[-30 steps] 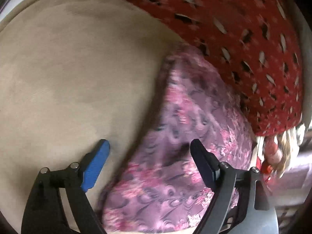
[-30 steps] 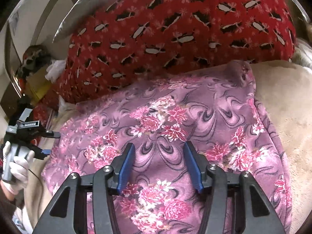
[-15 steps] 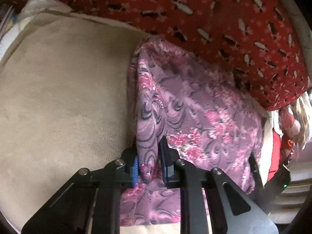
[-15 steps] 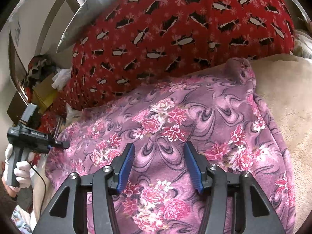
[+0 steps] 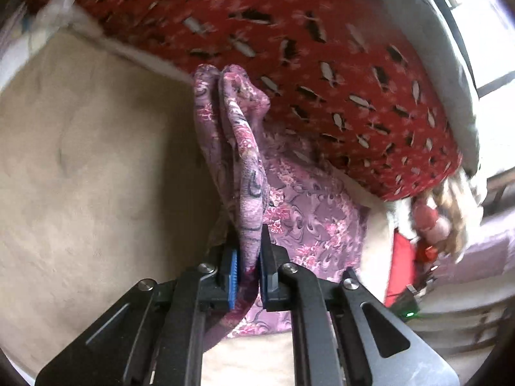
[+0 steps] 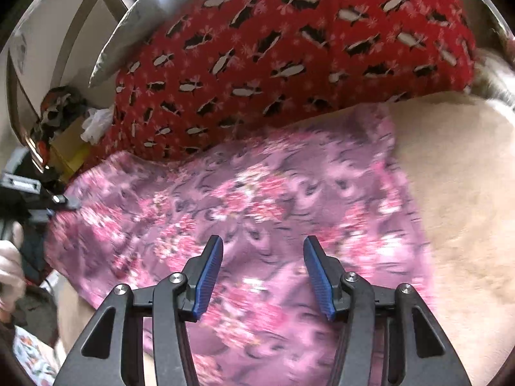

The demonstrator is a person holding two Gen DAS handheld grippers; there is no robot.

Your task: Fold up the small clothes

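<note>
A purple garment with pink flowers lies spread on a beige blanket. My left gripper is shut on an edge of the garment and holds it up as a raised fold. The rest of the cloth lies flat to the right of the fold. My right gripper is open and empty, hovering over the middle of the garment. The left gripper also shows at the far left of the right wrist view, at the garment's left edge.
A large red cushion with a black and white pattern lies along the far side of the garment, also in the left wrist view. Clutter and a box sit at the left. A window is beyond the cushion.
My left gripper closed on the garment's edge and has lifted it into a fold. My right gripper stayed open and shifted slightly over the cloth.
</note>
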